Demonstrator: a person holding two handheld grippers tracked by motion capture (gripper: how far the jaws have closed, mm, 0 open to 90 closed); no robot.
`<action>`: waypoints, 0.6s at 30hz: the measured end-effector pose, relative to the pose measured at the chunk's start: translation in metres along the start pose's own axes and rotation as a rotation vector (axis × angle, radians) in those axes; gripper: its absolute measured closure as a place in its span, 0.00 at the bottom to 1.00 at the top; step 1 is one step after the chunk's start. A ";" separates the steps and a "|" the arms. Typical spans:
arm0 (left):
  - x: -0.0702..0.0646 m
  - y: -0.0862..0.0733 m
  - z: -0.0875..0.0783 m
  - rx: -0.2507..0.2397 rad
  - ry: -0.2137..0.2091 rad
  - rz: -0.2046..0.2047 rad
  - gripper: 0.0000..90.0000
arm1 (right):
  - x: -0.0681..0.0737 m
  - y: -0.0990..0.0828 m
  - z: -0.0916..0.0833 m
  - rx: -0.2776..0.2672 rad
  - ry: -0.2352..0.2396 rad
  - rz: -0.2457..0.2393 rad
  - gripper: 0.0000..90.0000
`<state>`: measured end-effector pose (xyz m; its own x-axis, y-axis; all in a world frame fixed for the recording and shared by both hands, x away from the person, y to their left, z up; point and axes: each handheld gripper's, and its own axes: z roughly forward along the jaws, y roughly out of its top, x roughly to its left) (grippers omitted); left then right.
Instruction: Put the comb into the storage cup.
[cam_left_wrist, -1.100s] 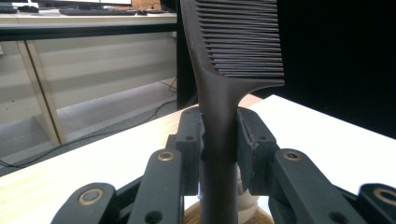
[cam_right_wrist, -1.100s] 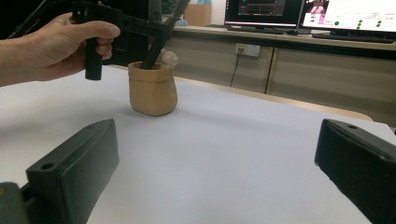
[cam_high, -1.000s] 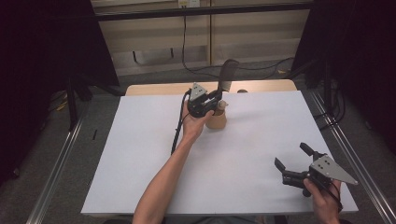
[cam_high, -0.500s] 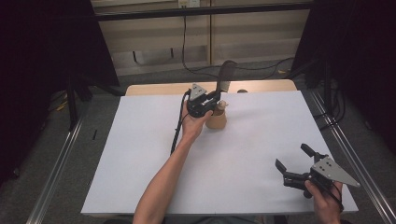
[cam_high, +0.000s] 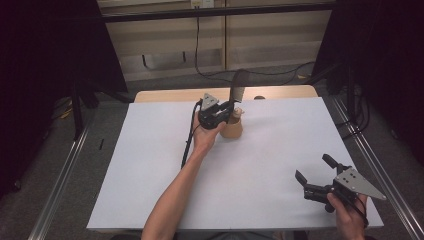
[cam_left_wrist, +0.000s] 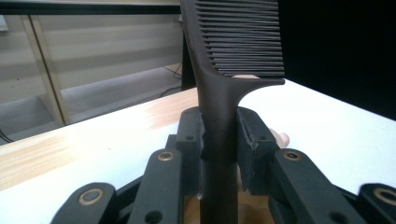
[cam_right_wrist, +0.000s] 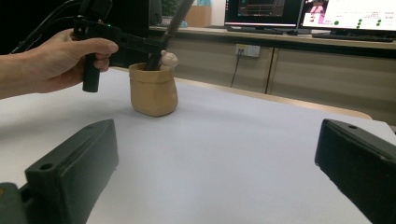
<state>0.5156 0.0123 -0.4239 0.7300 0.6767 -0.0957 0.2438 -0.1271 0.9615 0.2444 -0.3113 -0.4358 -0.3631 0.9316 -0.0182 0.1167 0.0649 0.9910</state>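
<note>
A black comb (cam_left_wrist: 233, 42) stands upright with its teeth at the top and its handle running down into a tan pot (cam_high: 233, 128) that sits on the white bench (cam_high: 150, 190), toward the bench's far edge. The left hand-held gripper (cam_high: 226, 111) pinches the comb's handle between its two pads just above the pot's mouth; in the left gripper view the pads press the handle from both sides right below where the teeth begin. A small pale figure (cam_right_wrist: 168, 59) shows at the pot's rim beside the handle. The left hand (cam_high: 206, 135) holds that gripper just beside the pot, on its near left side, its cable (cam_high: 189, 145) trailing back over the bench. The right hand-held gripper (cam_high: 313, 171) is well apart from the pot, at the bench's near right corner, jaws spread wide with nothing between them, pointing toward the pot.
</note>
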 end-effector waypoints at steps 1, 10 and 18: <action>-0.001 0.000 0.000 0.002 0.000 0.003 0.81 | 0.000 0.000 0.000 0.000 0.000 0.000 0.00; -0.001 -0.003 -0.007 0.018 0.007 0.011 0.81 | -0.001 0.000 -0.001 -0.002 -0.006 -0.005 0.00; 0.001 -0.009 -0.012 0.053 0.003 0.006 0.81 | 0.000 0.000 0.000 0.002 -0.006 -0.011 0.00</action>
<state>0.5069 0.0228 -0.4293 0.7297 0.6780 -0.0888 0.2726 -0.1693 0.9471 0.2445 -0.3117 -0.4357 -0.3592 0.9328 -0.0302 0.1149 0.0763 0.9904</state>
